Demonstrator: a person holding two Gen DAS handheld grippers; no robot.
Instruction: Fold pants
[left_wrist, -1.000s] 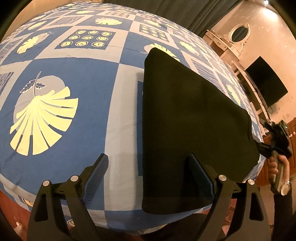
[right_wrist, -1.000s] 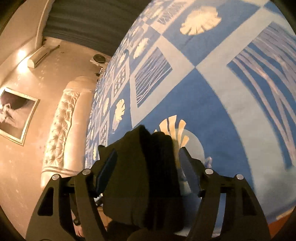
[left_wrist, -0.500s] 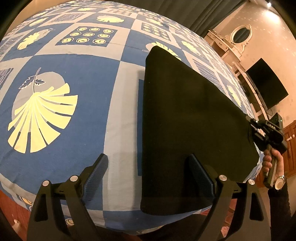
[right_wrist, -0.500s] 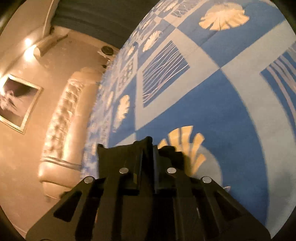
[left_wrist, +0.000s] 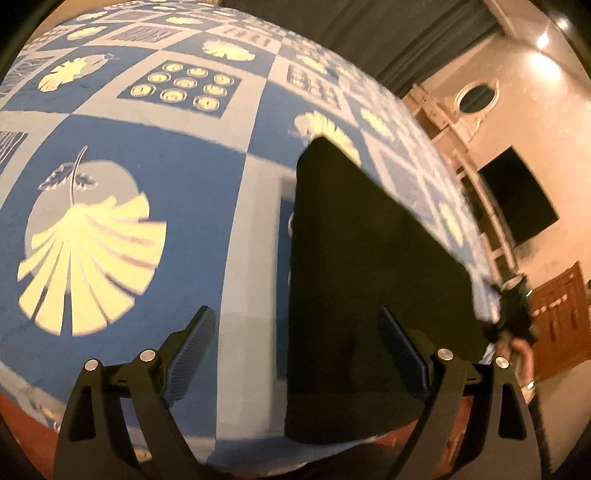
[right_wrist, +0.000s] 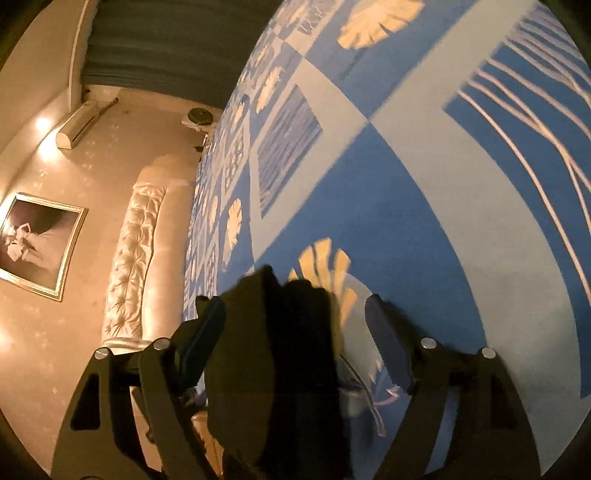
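Observation:
The black pants (left_wrist: 369, 280) lie folded flat on the blue patterned bedsheet (left_wrist: 166, 192), reaching the bed's near edge. My left gripper (left_wrist: 295, 347) is open, its right finger over the pants and its left finger over bare sheet. In the right wrist view the pants' edge (right_wrist: 273, 362) shows as a dark bunched fold between the fingers of my right gripper (right_wrist: 295, 343), which is open around it. The right gripper also shows in the left wrist view (left_wrist: 511, 317), at the pants' right side, held by a hand.
A tufted cream headboard (right_wrist: 136, 266) borders the bed in the right wrist view. A framed picture (right_wrist: 37, 243) and an air conditioner (right_wrist: 77, 125) hang on the wall. A dark TV (left_wrist: 517, 199), white shelving and a wooden cabinet (left_wrist: 561, 317) stand right of the bed.
My right gripper was shut on the pants' edge half a second ago and has now opened. The left gripper has shifted slightly; it stays open.

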